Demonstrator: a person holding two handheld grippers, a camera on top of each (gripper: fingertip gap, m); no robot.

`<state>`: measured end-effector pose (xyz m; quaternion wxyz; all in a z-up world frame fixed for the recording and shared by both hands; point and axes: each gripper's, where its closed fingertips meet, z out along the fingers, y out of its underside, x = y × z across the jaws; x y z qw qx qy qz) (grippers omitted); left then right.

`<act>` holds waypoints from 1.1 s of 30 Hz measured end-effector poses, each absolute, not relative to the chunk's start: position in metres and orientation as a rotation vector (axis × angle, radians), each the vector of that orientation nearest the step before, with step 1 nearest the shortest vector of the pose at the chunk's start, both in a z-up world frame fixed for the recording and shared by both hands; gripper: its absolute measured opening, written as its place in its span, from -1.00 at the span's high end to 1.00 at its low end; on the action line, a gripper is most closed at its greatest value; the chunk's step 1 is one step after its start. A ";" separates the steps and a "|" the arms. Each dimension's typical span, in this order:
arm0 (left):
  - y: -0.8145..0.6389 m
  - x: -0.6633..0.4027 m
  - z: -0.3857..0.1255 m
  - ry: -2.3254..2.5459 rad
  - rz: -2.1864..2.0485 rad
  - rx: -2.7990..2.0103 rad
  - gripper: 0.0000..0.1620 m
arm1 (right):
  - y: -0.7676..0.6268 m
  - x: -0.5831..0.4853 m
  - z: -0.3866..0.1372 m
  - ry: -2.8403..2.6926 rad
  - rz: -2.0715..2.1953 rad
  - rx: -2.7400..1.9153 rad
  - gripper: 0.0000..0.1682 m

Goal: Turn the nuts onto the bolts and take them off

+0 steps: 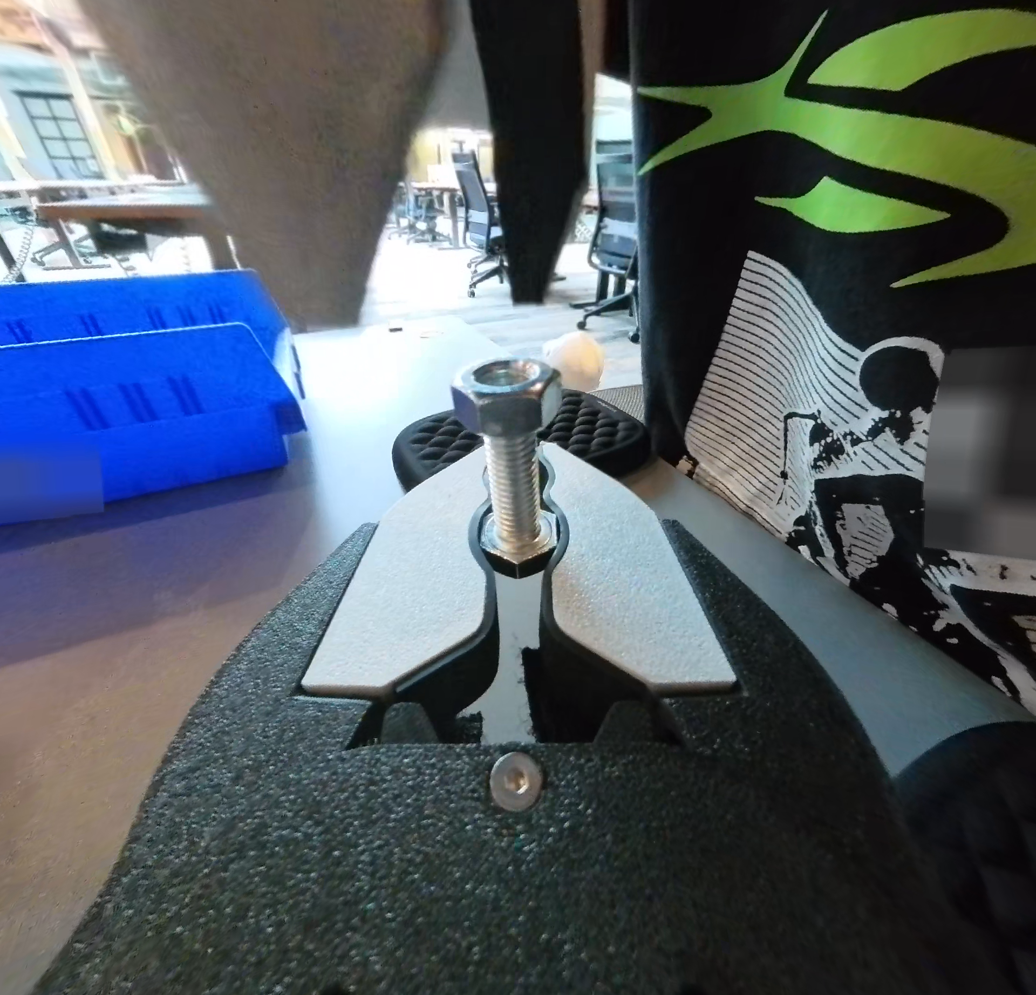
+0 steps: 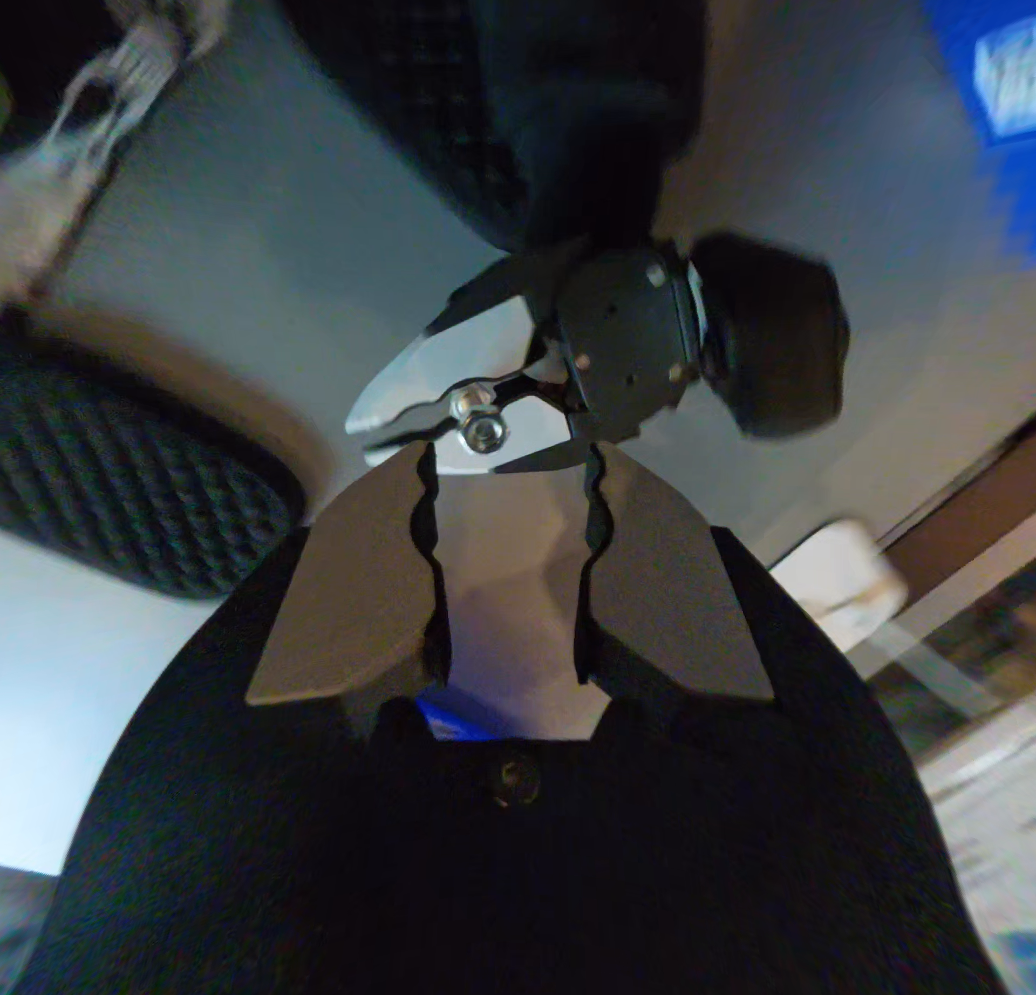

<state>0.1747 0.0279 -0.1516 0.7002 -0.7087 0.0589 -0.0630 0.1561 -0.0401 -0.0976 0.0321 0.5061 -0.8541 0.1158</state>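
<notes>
Steel shows at the centre of the left wrist view: one bolt [image 1: 511, 489] stands upright, its head seated low in a notch between the jaws of the left gripper [image 1: 518, 519], which are closed tight on it. One nut [image 1: 506, 395] sits at the very top of the thread, barely started or nearly off; which of the two I cannot tell. At the left edge stand blue bins [image 1: 134, 390] on the grey table [image 1: 185, 603]. A black wrist rest [image 1: 588, 424] lies just behind the bolt, and a person's printed shirt [image 1: 813, 351] fills the right side.

In the right wrist view, blurred by motion, the right gripper [image 2: 510, 463] is empty, its jaws well apart. Just above its tips, at frame centre, the same nut [image 2: 483, 434] faces the camera end-on, with the left gripper [image 2: 448, 407] behind it.

Judged from this, the step is a turn of the nut. The next move calls for closing the right jaws squarely on the nut's flats and twisting while the left holds firm.

Count: one bolt, one nut, two grippers.
</notes>
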 end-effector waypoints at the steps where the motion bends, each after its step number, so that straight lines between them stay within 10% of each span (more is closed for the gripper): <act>1: 0.028 0.175 -0.152 0.133 -0.144 -1.578 0.88 | -0.037 0.159 -0.094 -2.466 0.358 1.806 0.41; 17: 0.028 0.176 -0.152 0.142 -0.150 -1.582 0.88 | -0.033 0.164 -0.116 -2.192 0.222 2.342 0.78; 33: 0.028 0.174 -0.152 0.128 -0.137 -1.584 0.88 | -0.031 0.160 -0.117 -3.061 0.309 0.699 0.79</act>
